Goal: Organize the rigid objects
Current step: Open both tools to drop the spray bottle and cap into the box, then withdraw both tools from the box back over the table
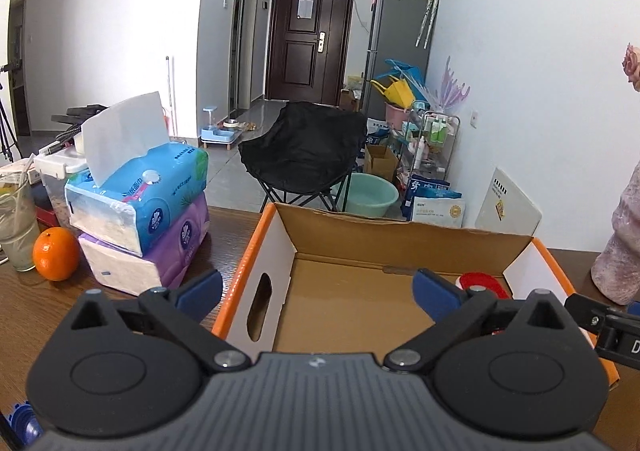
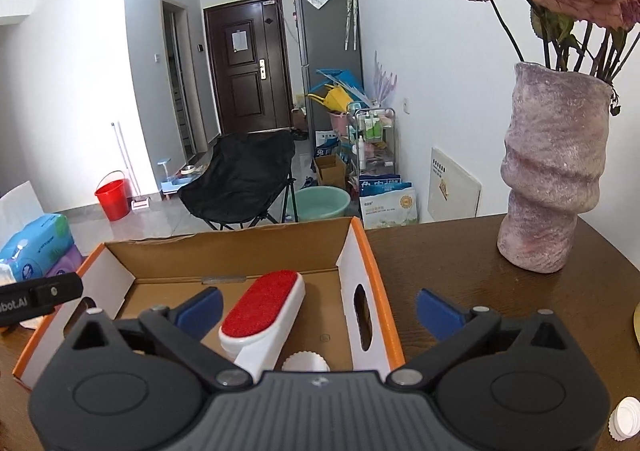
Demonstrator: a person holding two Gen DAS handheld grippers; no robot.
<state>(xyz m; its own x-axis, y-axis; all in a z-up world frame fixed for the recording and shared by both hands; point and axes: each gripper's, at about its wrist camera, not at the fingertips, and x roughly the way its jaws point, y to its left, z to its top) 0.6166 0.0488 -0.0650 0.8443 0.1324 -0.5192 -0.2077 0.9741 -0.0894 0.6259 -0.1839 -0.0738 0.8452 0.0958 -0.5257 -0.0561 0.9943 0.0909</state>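
An open cardboard box (image 1: 256,251) with an orange rim stands on the dark wooden table; it also shows in the right wrist view (image 2: 370,251). Inside lies a white lint brush with a red pad (image 2: 262,309), seen partly in the left wrist view (image 1: 482,283), and a white ribbed cap (image 2: 306,361). My left gripper (image 1: 318,291) is open and empty over the box's near left side. My right gripper (image 2: 320,309) is open and empty over the box's right wall. Another white ribbed cap (image 2: 626,417) lies on the table at the right.
Two stacked tissue packs (image 1: 148,211), an orange (image 1: 56,253) and a glass (image 1: 16,223) stand left of the box. A pink vase with roses (image 2: 550,171) stands right of it. A black chair (image 1: 304,147) and a green basin (image 1: 370,193) are on the floor beyond.
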